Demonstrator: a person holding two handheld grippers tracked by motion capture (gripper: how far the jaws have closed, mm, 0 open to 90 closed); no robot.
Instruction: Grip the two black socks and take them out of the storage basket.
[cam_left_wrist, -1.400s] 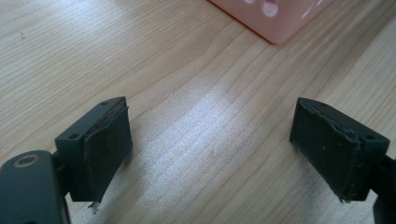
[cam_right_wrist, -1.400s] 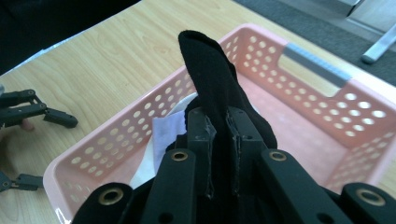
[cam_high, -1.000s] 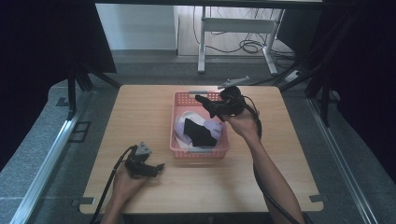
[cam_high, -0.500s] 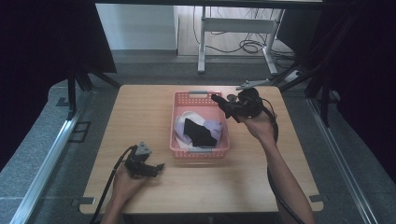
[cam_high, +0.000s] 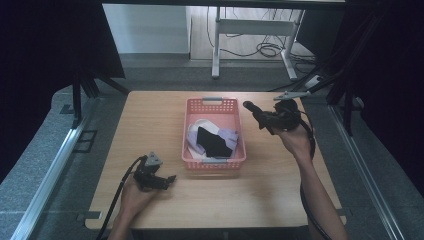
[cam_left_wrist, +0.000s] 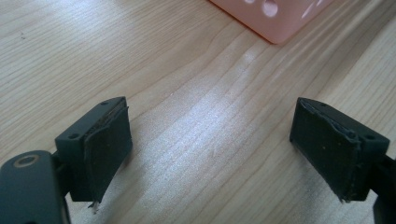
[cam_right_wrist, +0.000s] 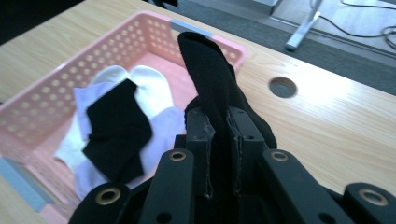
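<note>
**Black sock held beside the pink basket**

At the left of the high view, our left tool (cam_high: 170, 178) rests low over the pale wooden worktop (cam_high: 150, 120), near its front edge, with the hand behind it. In the left gripper view its two black jaws stand wide apart with nothing between them; bare wood grain lies under them, and a corner of the pink perforated plastic basket (cam_left_wrist: 275, 18) shows at the top.

In the middle of the worktop we see that basket (cam_high: 216, 104), rectangular with grey tabs on its short ends. Inside it lie white socks (cam_right_wrist: 140, 81), a pale lilac sock (cam_high: 227, 135) and a flat black sock (cam_right_wrist: 116, 128) on top of them.

To the right of the basket, our right tool (cam_high: 248, 106) hangs above the worktop, pointing towards the basket's far right corner. In the right gripper view its jaws are closed together on a dark black fabric sock (cam_right_wrist: 205, 65), which stands up out of the pads and also bunches around them. This sock is clear of the basket, just beside its right rim. A round hole in the worktop (cam_right_wrist: 283, 87) shows further right.
</note>
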